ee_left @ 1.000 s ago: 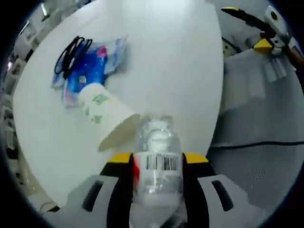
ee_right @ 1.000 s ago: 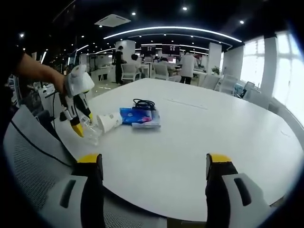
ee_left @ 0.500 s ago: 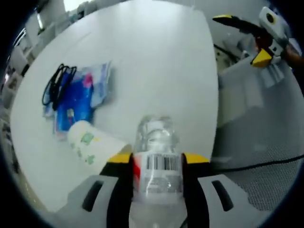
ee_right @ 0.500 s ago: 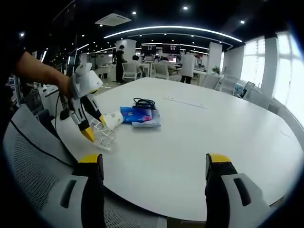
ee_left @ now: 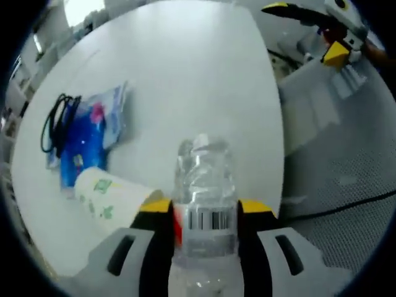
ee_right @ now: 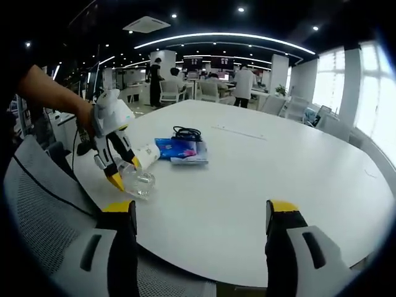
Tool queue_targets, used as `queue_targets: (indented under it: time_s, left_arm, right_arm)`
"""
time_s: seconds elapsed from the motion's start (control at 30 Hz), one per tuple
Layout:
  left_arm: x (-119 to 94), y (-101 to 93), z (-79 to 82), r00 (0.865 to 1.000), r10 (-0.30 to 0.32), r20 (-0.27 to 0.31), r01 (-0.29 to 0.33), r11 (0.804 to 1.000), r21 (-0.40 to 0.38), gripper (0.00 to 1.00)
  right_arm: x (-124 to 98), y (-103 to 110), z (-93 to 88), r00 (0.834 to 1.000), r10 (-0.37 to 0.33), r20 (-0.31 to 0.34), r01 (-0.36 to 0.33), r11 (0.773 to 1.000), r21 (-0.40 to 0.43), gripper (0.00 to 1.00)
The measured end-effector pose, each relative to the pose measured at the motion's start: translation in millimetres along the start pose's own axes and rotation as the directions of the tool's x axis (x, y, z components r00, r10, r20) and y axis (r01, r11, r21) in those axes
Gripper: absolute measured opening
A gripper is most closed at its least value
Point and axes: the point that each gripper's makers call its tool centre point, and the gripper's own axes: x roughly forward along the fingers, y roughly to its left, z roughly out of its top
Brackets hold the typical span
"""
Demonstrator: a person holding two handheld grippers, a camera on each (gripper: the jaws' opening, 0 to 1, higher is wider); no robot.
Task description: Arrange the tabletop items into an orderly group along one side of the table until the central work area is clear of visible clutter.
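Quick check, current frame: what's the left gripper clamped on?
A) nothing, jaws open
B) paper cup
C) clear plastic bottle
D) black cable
C. In the left gripper view, the left gripper has its yellow-tipped jaws closed on either side of the clear plastic bottle, while the paper cup lies on its side on the table beside it.

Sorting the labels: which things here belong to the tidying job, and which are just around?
Job: bottle in left gripper, cup, blue packets, black cable, table.

Around: mesh chair, office chairs, right gripper.
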Motion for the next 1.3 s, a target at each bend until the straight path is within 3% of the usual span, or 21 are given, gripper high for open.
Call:
queue_targets:
  time_s: [0.27,0.67,1.0,1.3]
  left_arm:
    - [4.9,3.5,-6.0,1.000,0.004,0.010,-0.004,1.000,0.011,0.37]
    - [5.9,7.9,-2.7,0.997,0.019,0.071,-0.028,0.991,0.133,0.39]
    - [3.5,8.9,-1.3,0.995,0.026,0.098,-0.038,0.991,0.130,0.40]
    - [-16.1,10.4,-0.8,0.992,0.032,0.123,-0.043,0.995,0.086,0.42]
  right_arm:
    - [0.4,0.1,-1.1,1.000,0.001,-0.005,-0.001,1.000,0.001,0.85]
    - [0.4,1.7,-3.0,1.000,0.009,-0.018,-0.009,1.000,-0.005,0.83]
    - [0.7,2.1,-4.1,1.000,0.010,-0.023,-0.011,1.000,-0.005,0.83]
    - [1.3,5.3,-6.2,0.999,0.028,-0.039,-0.028,1.000,-0.010,0.84]
